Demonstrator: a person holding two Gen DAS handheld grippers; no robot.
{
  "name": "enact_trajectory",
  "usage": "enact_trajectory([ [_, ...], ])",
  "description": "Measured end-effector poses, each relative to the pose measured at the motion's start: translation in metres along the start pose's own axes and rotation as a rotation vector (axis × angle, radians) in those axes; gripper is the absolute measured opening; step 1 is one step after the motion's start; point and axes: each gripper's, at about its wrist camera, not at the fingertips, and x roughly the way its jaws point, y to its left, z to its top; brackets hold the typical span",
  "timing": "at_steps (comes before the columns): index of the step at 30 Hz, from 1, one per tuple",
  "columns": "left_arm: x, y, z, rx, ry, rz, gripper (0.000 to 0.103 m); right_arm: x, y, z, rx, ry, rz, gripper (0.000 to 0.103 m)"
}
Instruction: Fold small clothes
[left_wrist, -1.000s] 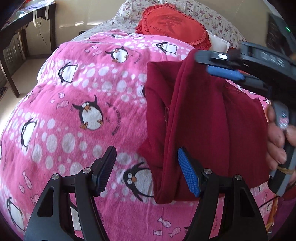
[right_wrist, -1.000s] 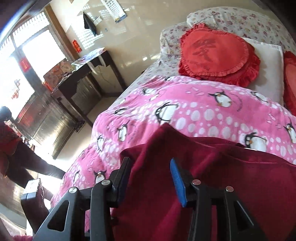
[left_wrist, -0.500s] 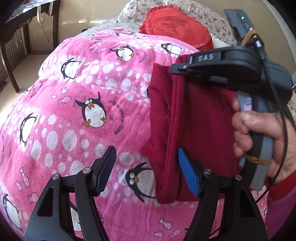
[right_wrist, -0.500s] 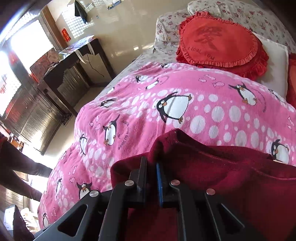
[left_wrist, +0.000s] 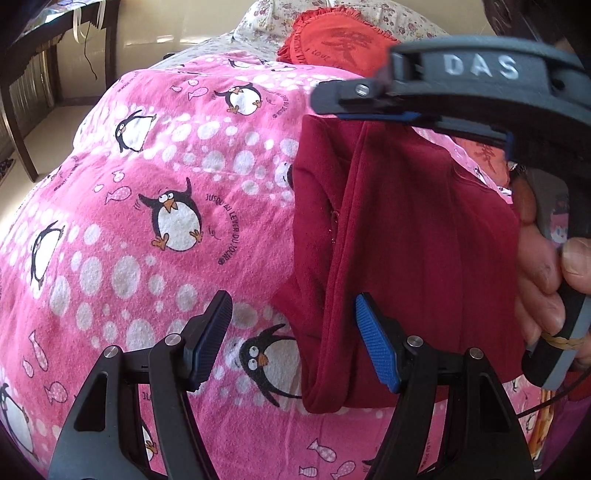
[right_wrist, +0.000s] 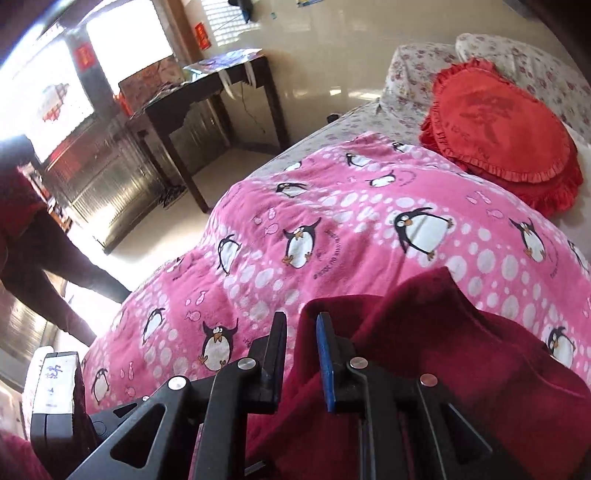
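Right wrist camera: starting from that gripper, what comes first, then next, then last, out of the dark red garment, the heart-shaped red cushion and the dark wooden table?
1. Dark red garment: right at the right gripper, its jaws opening around a fold.
2. Heart-shaped red cushion: upper right, past the pink penguin blanket.
3. Dark wooden table: upper left, off the bed by the wall.

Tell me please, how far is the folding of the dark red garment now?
Partly done: the dark red garment lies on the penguin blanket already doubled into a narrow strip with a long lengthwise fold. In hand: the right claw is at its far edge, jaws opening with cloth between them. The left claw hangs open at the near edge, gripping nothing. Left: probably a crosswise fold.
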Motion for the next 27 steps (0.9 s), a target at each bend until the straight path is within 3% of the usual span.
enact_trajectory([
  [2, 0.000, -0.001, -0.002, 0.002, 0.002, -0.001, 0.069, 0.009, 0.006, 0.003, -0.025, 0.001, -0.014, 0.015],
  [6, 0.000, -0.001, 0.000, 0.008, 0.003, -0.004, 0.069, 0.045, -0.005, 0.003, -0.005, 0.122, -0.107, 0.015],
  [7, -0.001, 0.000, 0.000, 0.011, 0.000, -0.006, 0.069, 0.048, -0.010, 0.001, 0.013, 0.123, -0.106, 0.008],
  [12, 0.006, 0.005, 0.004, -0.015, 0.010, -0.012, 0.070, 0.050, -0.027, 0.002, 0.052, 0.072, -0.149, 0.006],
  [15, 0.007, 0.007, 0.006, -0.019, 0.016, -0.014, 0.070, 0.050, -0.033, 0.005, 0.102, 0.042, -0.113, 0.006],
  [18, 0.008, 0.006, 0.006, -0.009, 0.012, -0.009, 0.070, 0.026, -0.034, 0.006, 0.163, -0.006, -0.052, 0.006],
  [22, 0.011, 0.006, 0.004, -0.020, 0.013, -0.012, 0.070, -0.016, -0.018, 0.005, 0.100, -0.067, -0.044, 0.007],
  [24, 0.012, 0.006, 0.002, -0.025, 0.014, -0.010, 0.070, -0.017, -0.010, 0.003, 0.071, -0.031, -0.002, 0.010],
  [27, 0.009, 0.004, 0.001, -0.022, 0.012, -0.007, 0.070, -0.002, 0.000, -0.003, 0.018, 0.038, -0.067, 0.023],
])
